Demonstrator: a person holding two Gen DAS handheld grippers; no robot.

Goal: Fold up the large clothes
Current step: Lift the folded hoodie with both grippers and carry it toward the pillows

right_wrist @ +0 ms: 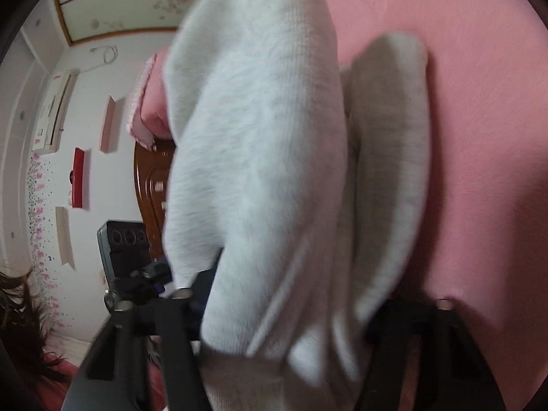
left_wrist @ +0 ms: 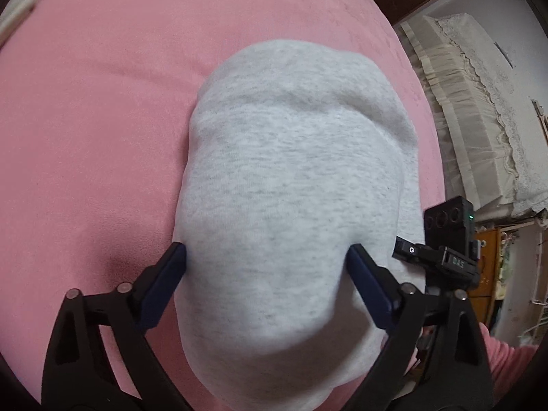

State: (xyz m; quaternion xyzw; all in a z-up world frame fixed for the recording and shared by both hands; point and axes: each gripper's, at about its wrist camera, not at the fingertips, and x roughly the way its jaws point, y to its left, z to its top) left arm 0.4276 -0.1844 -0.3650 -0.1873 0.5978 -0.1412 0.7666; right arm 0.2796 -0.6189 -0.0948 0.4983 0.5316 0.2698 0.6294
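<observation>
You have one grey garment on one pink bed. Two tools work it: the left tool and the right tool, just beside the garment. One white stick lies well apart from the garment.

Both grippers blk frames, navy pads, silver pivot screws.

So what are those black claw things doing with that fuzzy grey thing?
A person is folding a grey garment on a pink blanket, with a gripper in each hand. The left gripper has its fingers spread wide around the cloth. The right gripper has bunched cloth between its fingers; that view is blurred.
</observation>
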